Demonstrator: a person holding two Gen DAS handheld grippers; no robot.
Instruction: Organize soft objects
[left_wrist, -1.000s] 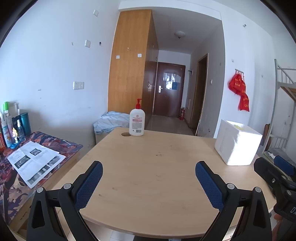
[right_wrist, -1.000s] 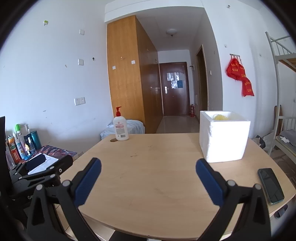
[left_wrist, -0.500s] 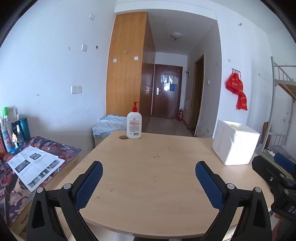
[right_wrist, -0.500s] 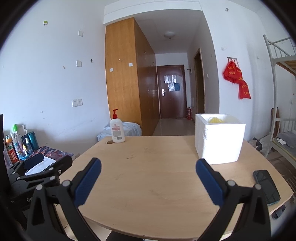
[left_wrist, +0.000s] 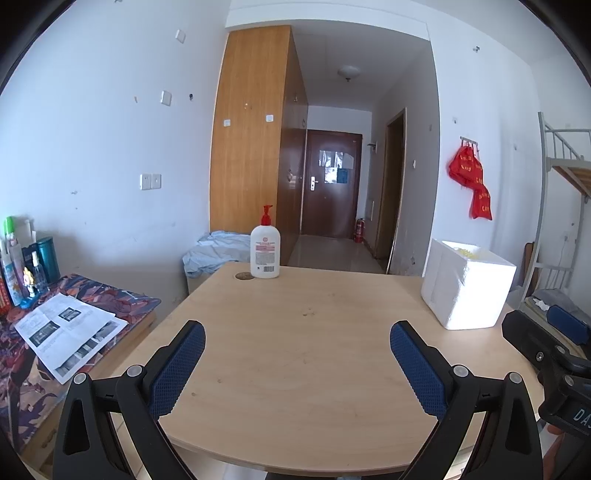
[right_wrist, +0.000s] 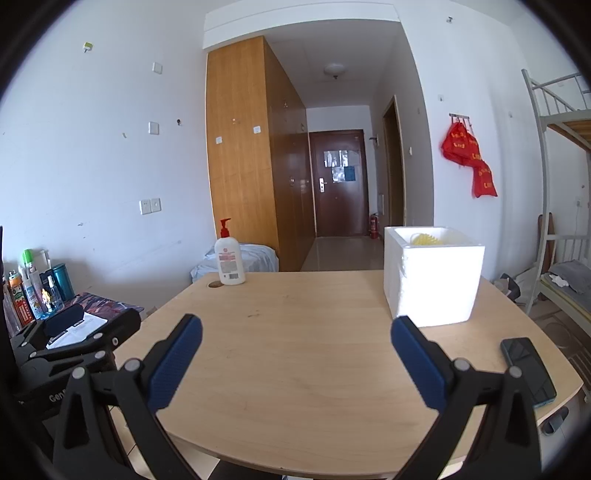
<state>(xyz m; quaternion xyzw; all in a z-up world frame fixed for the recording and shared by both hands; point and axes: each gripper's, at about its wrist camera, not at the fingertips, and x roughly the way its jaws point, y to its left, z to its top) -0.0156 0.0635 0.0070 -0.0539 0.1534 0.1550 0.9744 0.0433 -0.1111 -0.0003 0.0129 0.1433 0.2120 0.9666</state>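
Beyond right gripper (right_wrist: 295, 354) jaws – foam box (right_wrist: 434, 280), well apart

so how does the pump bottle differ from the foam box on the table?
The pump bottle is tall and narrow with a red pump and a printed label; the foam box is squat, blocky and plain white.
The bottle is closed at the top, while the box is open with something yellow showing inside.
The bottle stands at the far left edge by a round hole; the box sits on the right side.
Both are white and upright on the wooden table.
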